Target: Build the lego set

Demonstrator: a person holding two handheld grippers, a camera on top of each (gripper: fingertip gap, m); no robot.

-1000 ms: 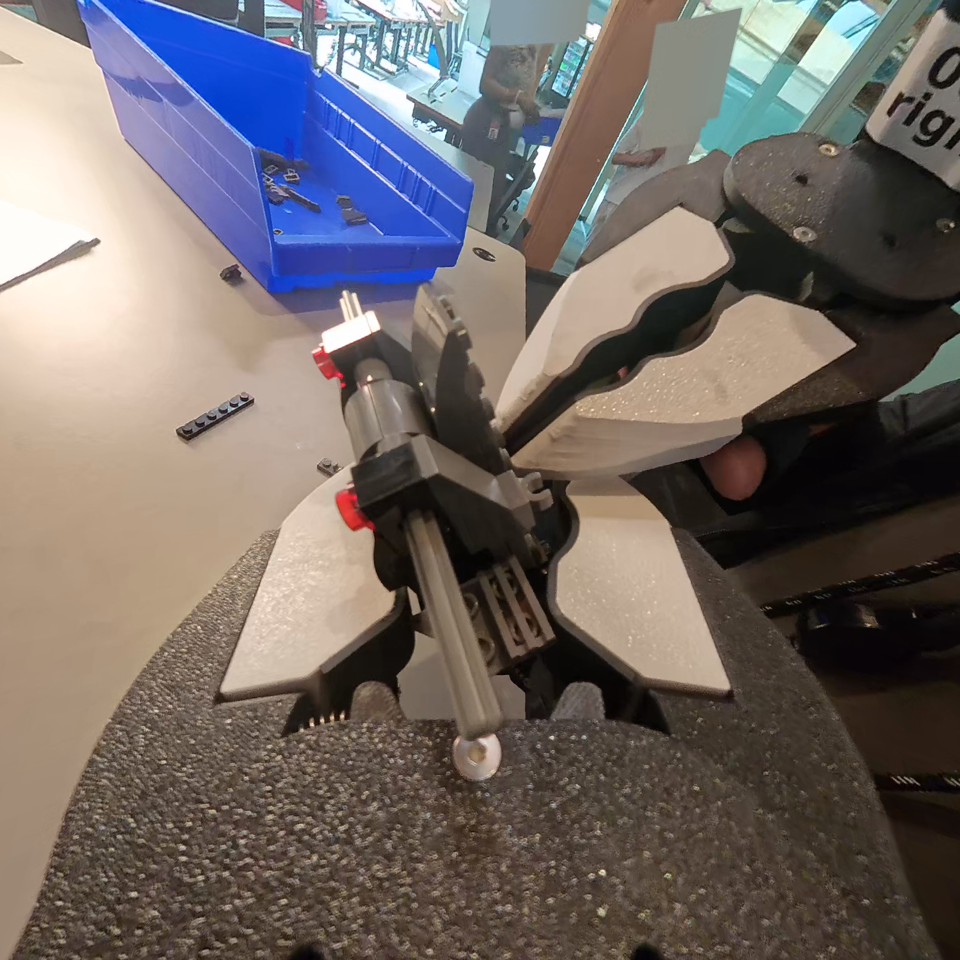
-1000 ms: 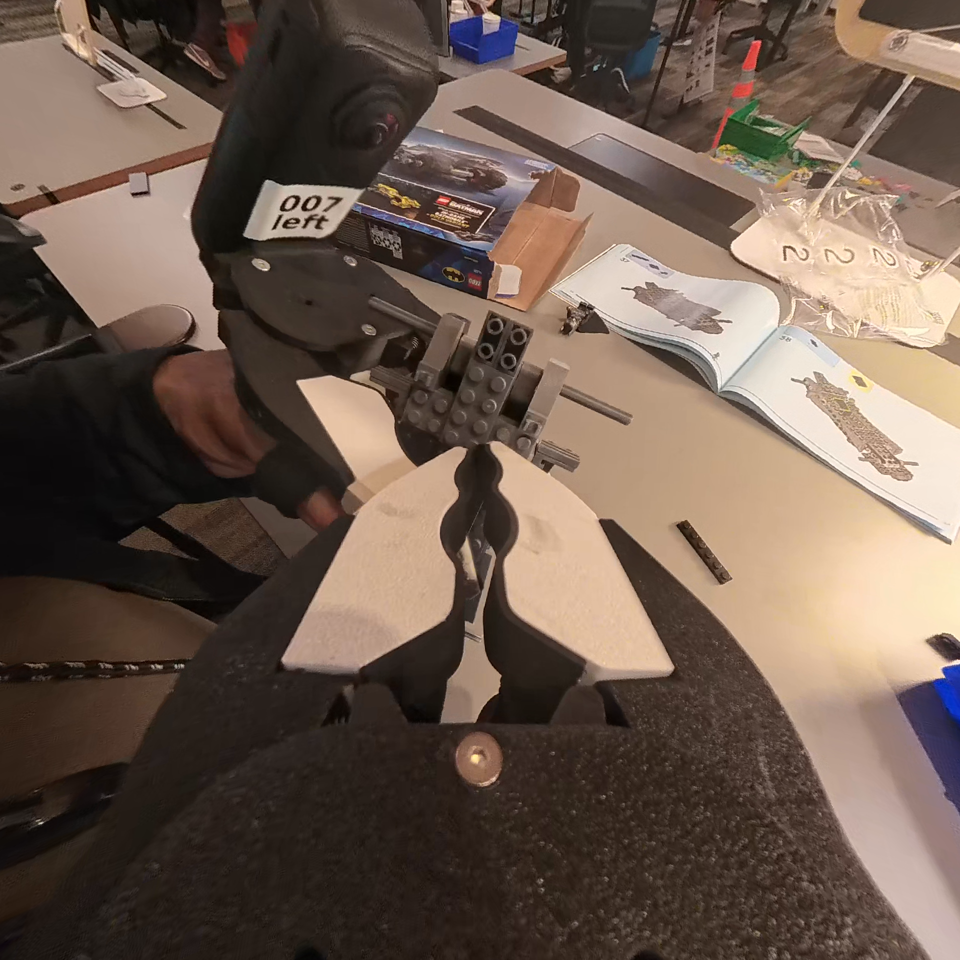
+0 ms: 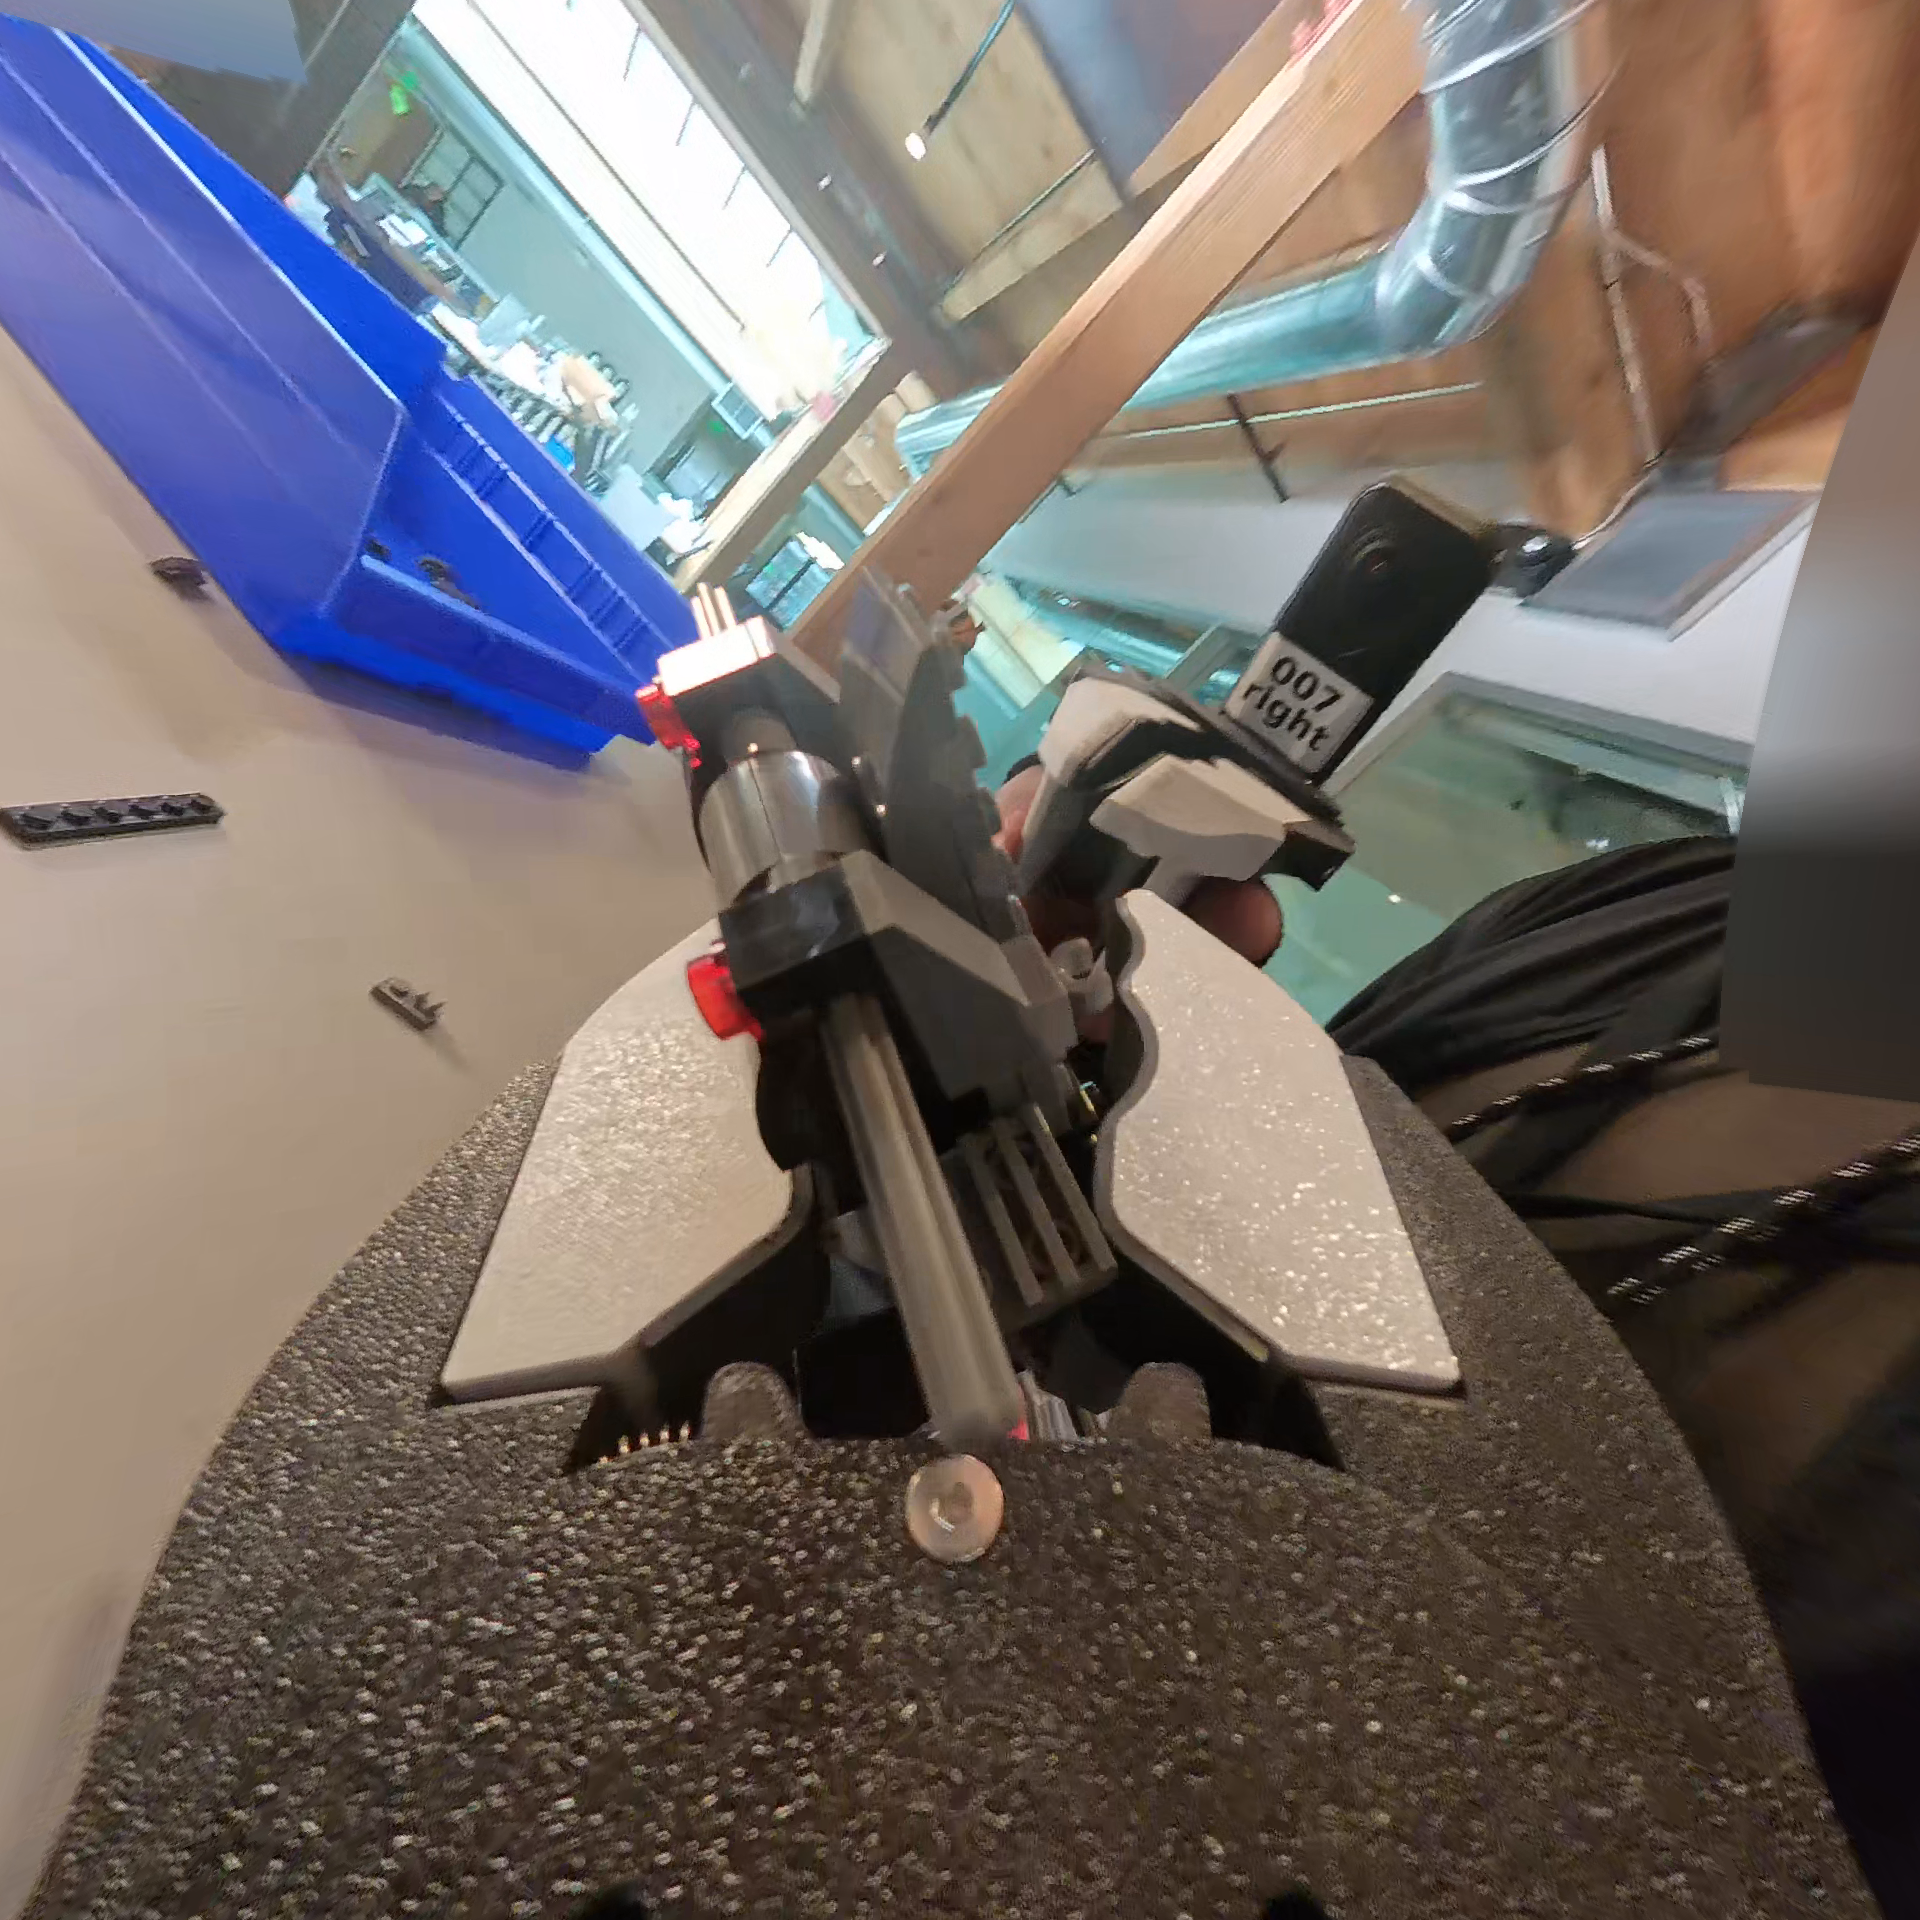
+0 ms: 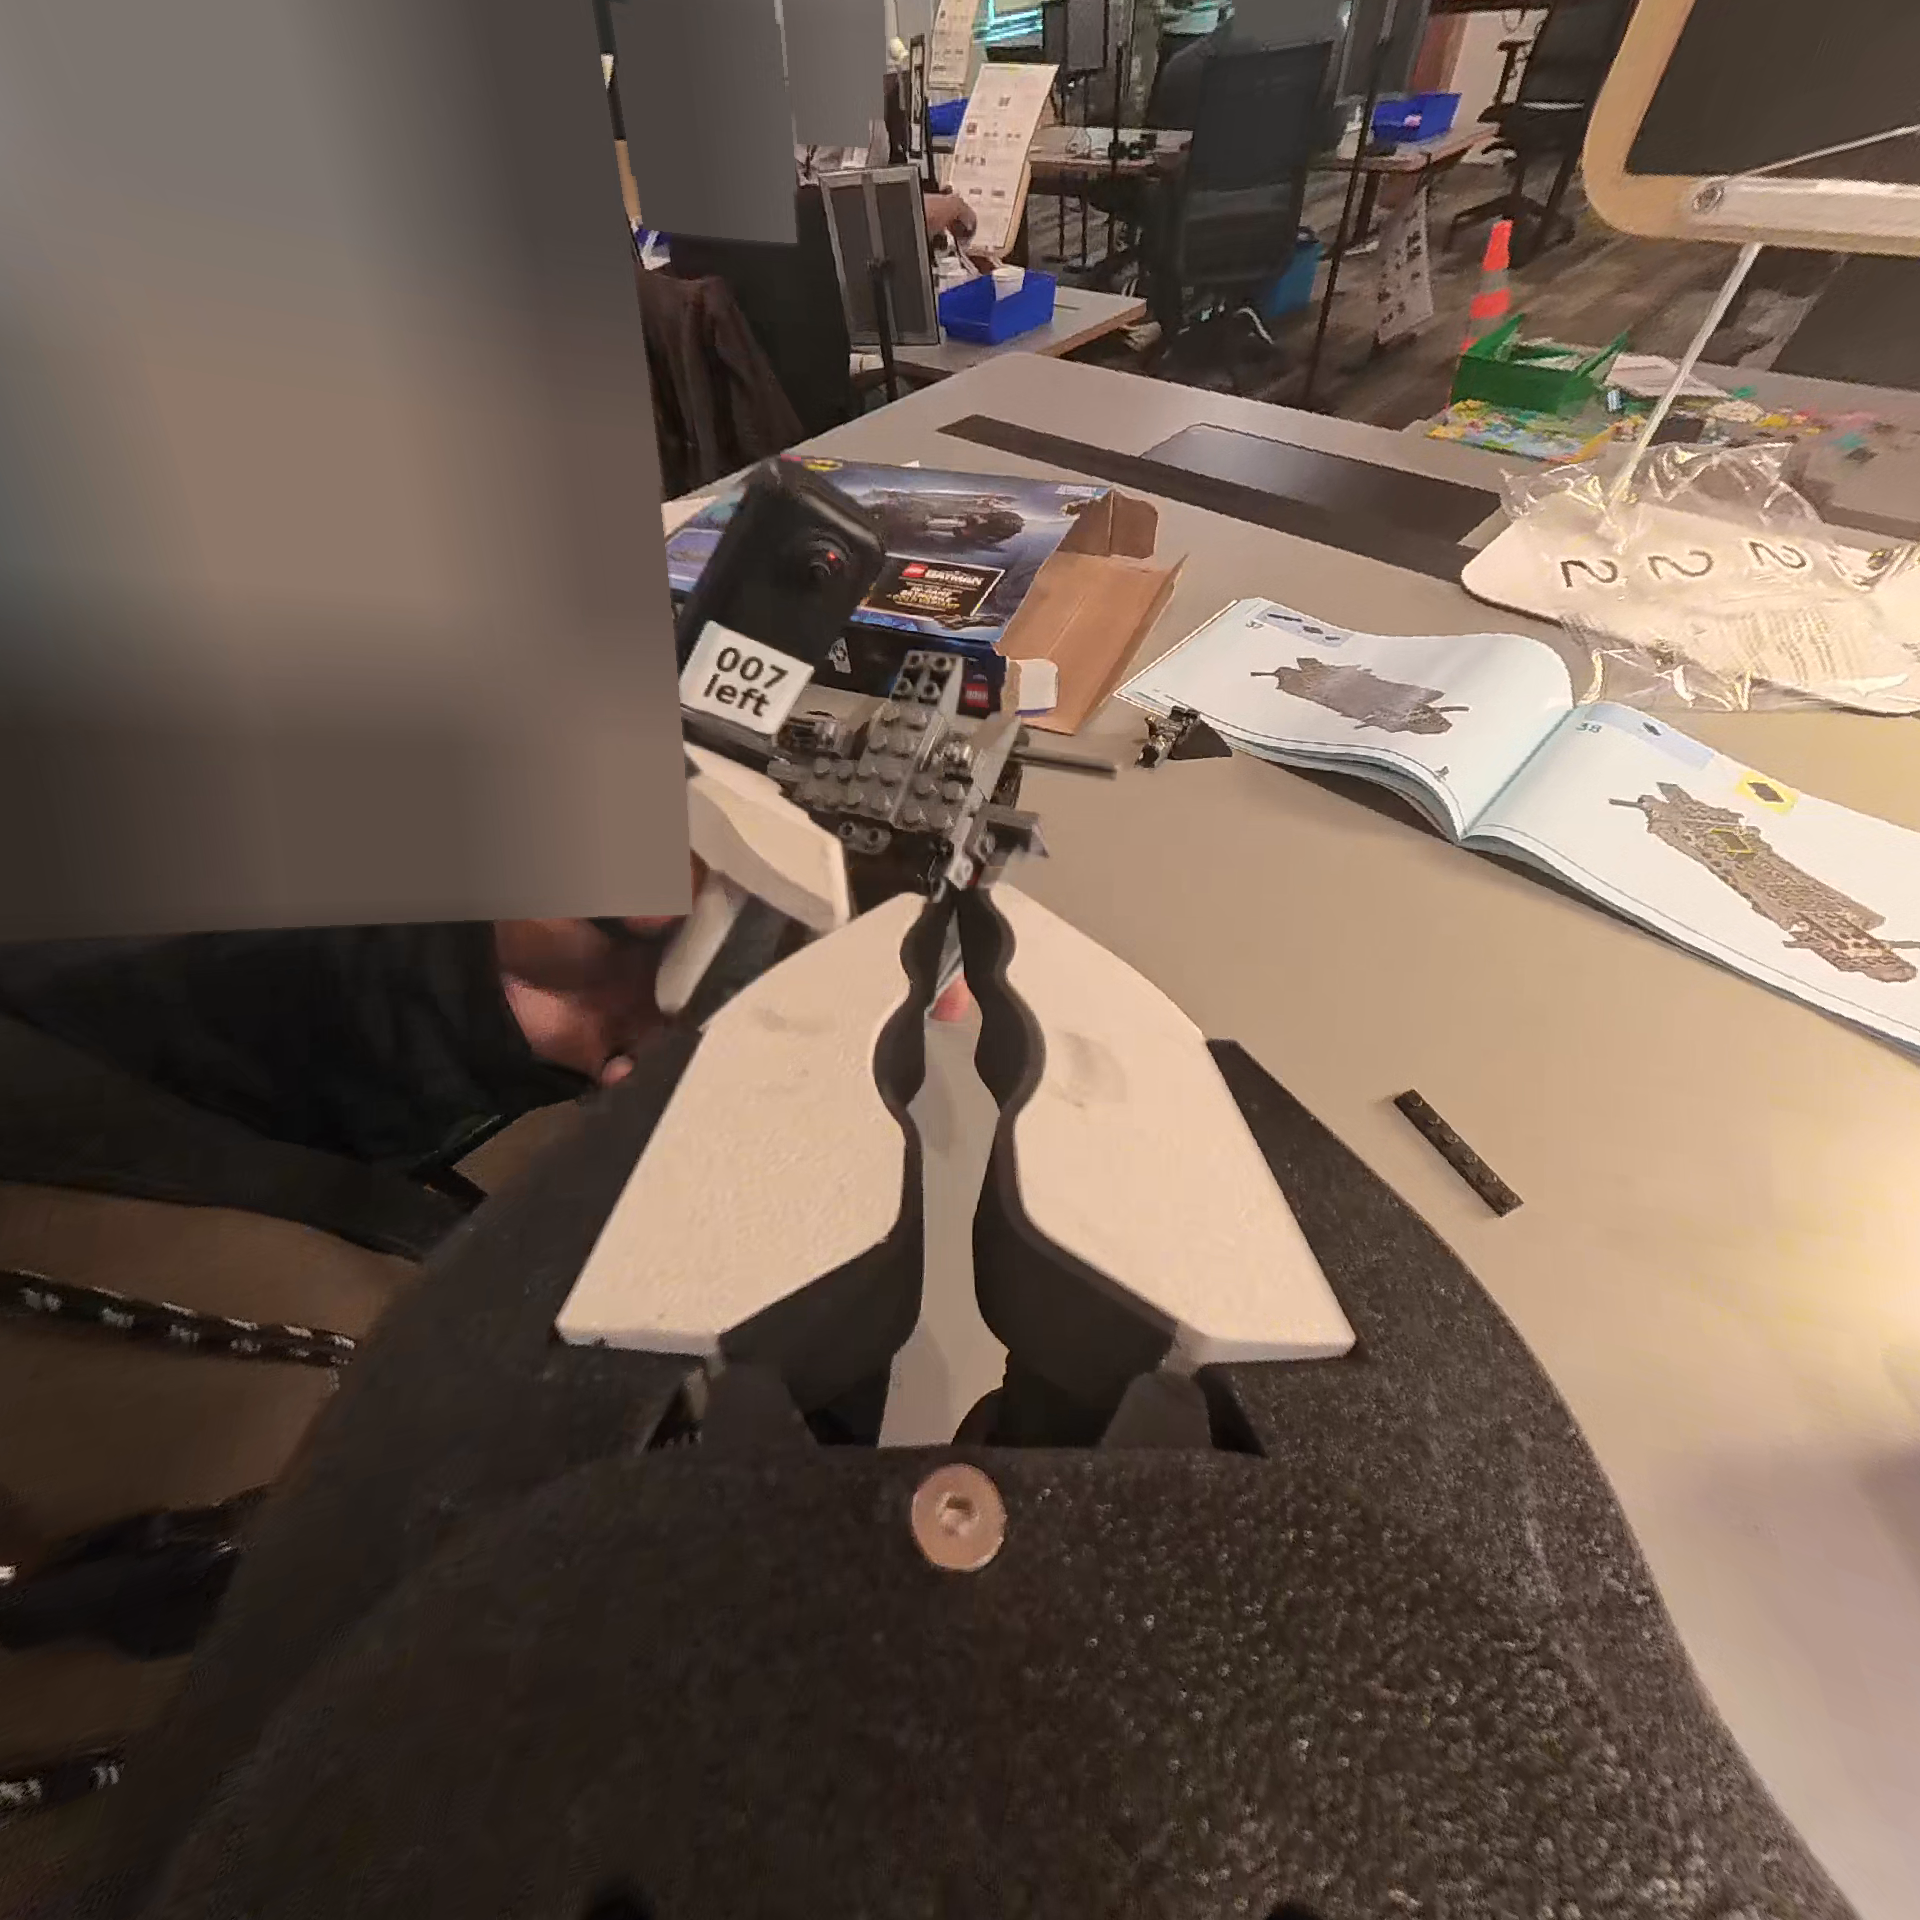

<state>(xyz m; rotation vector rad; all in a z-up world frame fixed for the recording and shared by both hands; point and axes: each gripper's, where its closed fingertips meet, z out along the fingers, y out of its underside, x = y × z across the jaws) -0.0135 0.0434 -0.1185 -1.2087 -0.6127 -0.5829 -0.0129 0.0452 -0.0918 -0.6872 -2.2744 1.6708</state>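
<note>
Grey brick model [image 3: 914, 935], with red studs and a long grey axle, sits clamped between the wide-spread pads of the left gripper [image 3: 914, 997]; both pads press its sides, though the contact on the right pad is partly hidden by the model's own plates. The right gripper [image 4: 951, 914] has its tips nearly together, pinching a thin dark edge at the model's near corner [image 4: 961, 873]; what exactly that piece is stays hard to make out. A hand [image 4: 582, 997] behind the left gripper is mostly covered by a blurred patch. On the grey table [image 4: 1351, 935] lie an open instruction booklet [image 4: 1507, 748], cut off at the right edge, a printed box [image 4: 987, 551], and a dark studded strip [image 4: 1455, 1153]. A blue bin [image 3: 260, 416] runs out of the left wrist view, which is tilted and blurred.
</note>
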